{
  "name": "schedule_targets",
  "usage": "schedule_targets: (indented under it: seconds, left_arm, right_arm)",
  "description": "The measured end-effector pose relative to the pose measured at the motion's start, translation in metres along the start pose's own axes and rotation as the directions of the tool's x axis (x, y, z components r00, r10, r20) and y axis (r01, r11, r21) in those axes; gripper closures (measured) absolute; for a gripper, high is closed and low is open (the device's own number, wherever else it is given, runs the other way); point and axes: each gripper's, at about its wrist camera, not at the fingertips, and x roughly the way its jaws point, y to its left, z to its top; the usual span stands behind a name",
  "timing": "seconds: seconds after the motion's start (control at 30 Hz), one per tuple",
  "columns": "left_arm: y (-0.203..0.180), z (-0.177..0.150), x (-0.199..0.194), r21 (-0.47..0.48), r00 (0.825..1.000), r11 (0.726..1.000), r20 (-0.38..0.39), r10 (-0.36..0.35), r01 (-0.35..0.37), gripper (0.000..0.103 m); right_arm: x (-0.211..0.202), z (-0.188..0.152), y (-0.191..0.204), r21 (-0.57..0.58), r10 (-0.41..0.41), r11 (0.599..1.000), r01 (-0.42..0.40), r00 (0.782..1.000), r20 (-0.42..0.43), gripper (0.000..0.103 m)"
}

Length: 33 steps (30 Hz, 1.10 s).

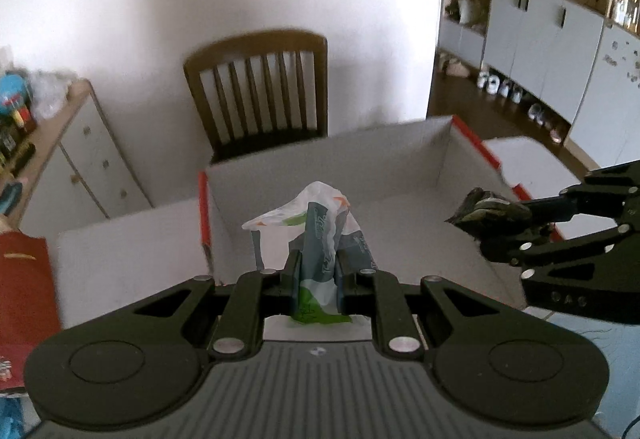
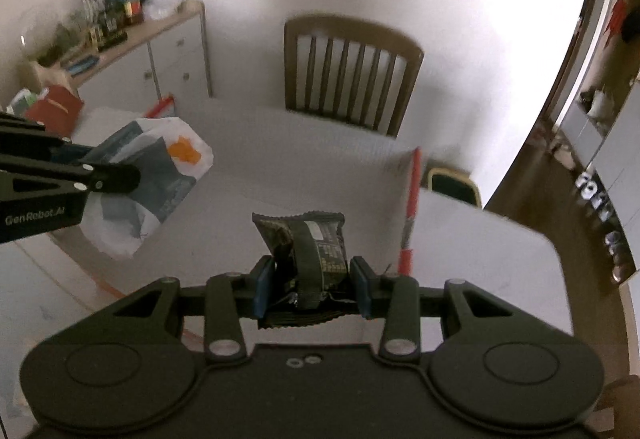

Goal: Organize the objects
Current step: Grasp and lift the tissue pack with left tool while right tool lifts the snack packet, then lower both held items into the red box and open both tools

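My left gripper (image 1: 318, 279) is shut on a crumpled white, green and grey plastic pouch (image 1: 320, 231), held over a white cardboard box (image 1: 380, 159) with red edges. From the right wrist view the same pouch (image 2: 160, 179) hangs in the left gripper (image 2: 112, 167) at the left. My right gripper (image 2: 312, 279) is shut on a dark snack packet (image 2: 316, 243), its blue pads pressing the packet's sides, above the box (image 2: 304, 143). In the left wrist view the right gripper (image 1: 500, 223) enters from the right with the dark packet (image 1: 480, 207) over the box's right wall.
A wooden slat-back chair (image 1: 260, 95) stands behind the box against the white wall. A white sideboard (image 1: 80, 159) with clutter is at the left, a red paper bag (image 1: 24, 279) in front of it. White cabinets (image 1: 540, 47) and shoes line the right. The box sits on a pale table (image 2: 480, 259).
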Motion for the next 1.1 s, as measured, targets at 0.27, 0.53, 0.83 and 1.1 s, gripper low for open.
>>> schedule_targets:
  seconds: [0.27,0.53,0.83,1.1]
  left_arm:
    - [-0.009,-0.008,0.049,0.005,0.990,1.000,-0.142,-0.024,0.025,0.088]
    - [-0.010,-0.010,0.077,-0.014,0.968,0.999,-0.247,-0.032,0.029,0.088]
    - [-0.004,-0.015,0.080,-0.084,0.962,0.996,-0.268,-0.048,0.027,0.071]
    - [0.005,-0.008,0.046,-0.115,0.984,0.993,-0.170,-0.055,0.035,0.040]
  right_arm:
    - [0.038,-0.005,0.008,-0.038,0.013,0.999,-0.018,0.992,-0.123,0.063]
    - [0.044,-0.007,0.012,-0.061,0.011,0.998,-0.020,0.988,-0.153,0.062]
    - [0.036,-0.007,0.002,-0.070,0.009,0.997,-0.017,0.993,-0.119,0.050]
    - [0.017,0.004,-0.009,-0.022,0.022,0.999,-0.023,0.997,-0.079,0.046]
